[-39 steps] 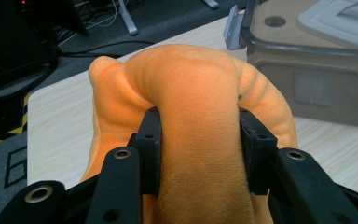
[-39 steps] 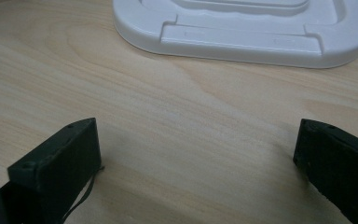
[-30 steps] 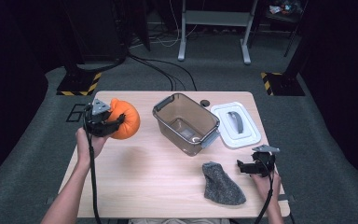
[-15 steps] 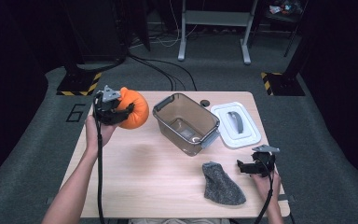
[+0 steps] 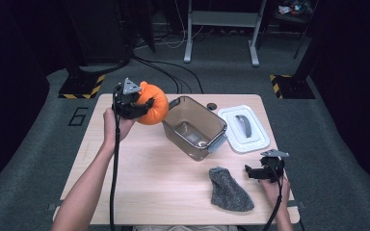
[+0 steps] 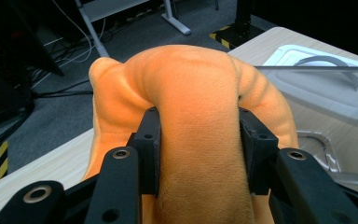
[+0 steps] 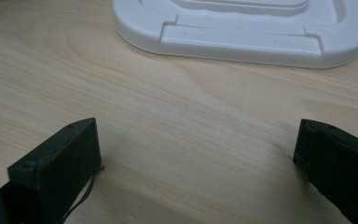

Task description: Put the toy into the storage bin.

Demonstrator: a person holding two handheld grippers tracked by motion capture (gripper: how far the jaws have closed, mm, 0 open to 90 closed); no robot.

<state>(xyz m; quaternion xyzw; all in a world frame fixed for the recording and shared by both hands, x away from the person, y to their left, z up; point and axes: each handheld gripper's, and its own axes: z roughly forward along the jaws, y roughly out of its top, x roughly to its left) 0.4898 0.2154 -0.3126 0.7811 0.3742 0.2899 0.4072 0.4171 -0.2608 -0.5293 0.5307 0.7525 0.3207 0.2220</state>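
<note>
An orange plush pumpkin (image 5: pixel 152 105) hangs above the table's far left, squeezed in my left gripper (image 5: pixel 139 107). In the left gripper view the two black jaws pinch a fold of the pumpkin (image 6: pixel 200 116) between them. A clear plastic bin (image 5: pixel 195 126) stands open just right of the pumpkin, in the middle of the table. Near the front right edge my right gripper (image 5: pixel 250 172) rests low with its jaws wide apart; in the right gripper view bare wood lies between them, and the gripper (image 7: pixel 196 154) faces the white lid (image 7: pixel 242 28).
A white lid (image 5: pixel 244 128) with a grey handle lies flat right of the bin. A grey sock (image 5: pixel 228 189) lies at the front, left of the right gripper. Cables and desk legs stand on the dark floor beyond the wooden table (image 5: pixel 139 178).
My left gripper has carried the pumpkin up and to the right, toward the bin. The right gripper has stayed where it was.
</note>
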